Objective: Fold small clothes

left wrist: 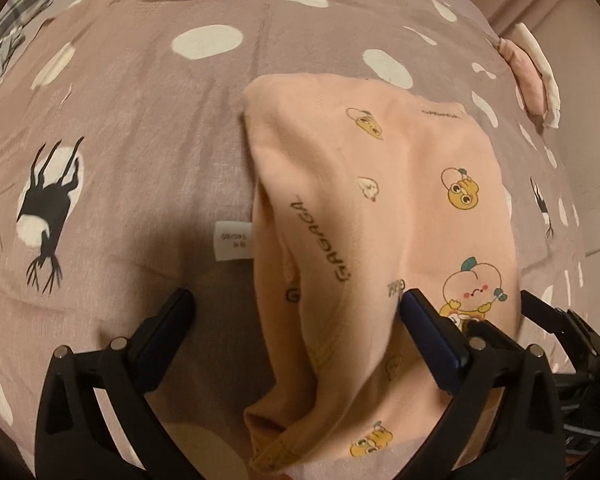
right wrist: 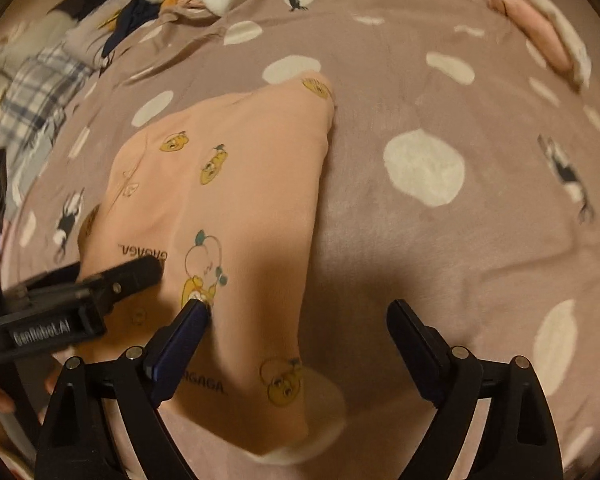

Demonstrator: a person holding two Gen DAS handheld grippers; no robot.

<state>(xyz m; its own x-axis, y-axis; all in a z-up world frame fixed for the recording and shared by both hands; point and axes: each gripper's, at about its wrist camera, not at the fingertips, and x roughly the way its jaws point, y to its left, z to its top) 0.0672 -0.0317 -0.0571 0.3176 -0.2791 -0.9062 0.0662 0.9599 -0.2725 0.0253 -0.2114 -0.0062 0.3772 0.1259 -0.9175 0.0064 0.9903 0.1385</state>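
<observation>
The left gripper has its jaws spread wide, its right finger resting on the peach garment and its left finger off the garment's left edge. The right gripper is also spread wide, its left fingertip pressing on the garment while its right finger hangs beyond the garment's right edge. In the right wrist view the left gripper reaches over the garment's left side, just beside the right gripper's left finger.

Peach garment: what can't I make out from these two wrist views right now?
- Peach garment near hem: left wrist view, cut off by the bottom edge.
- Size label print: left wrist view, too small.
- Clothes pile: right wrist view, blurred.
- Layers underneath: both views, covered by the top layer.
</observation>
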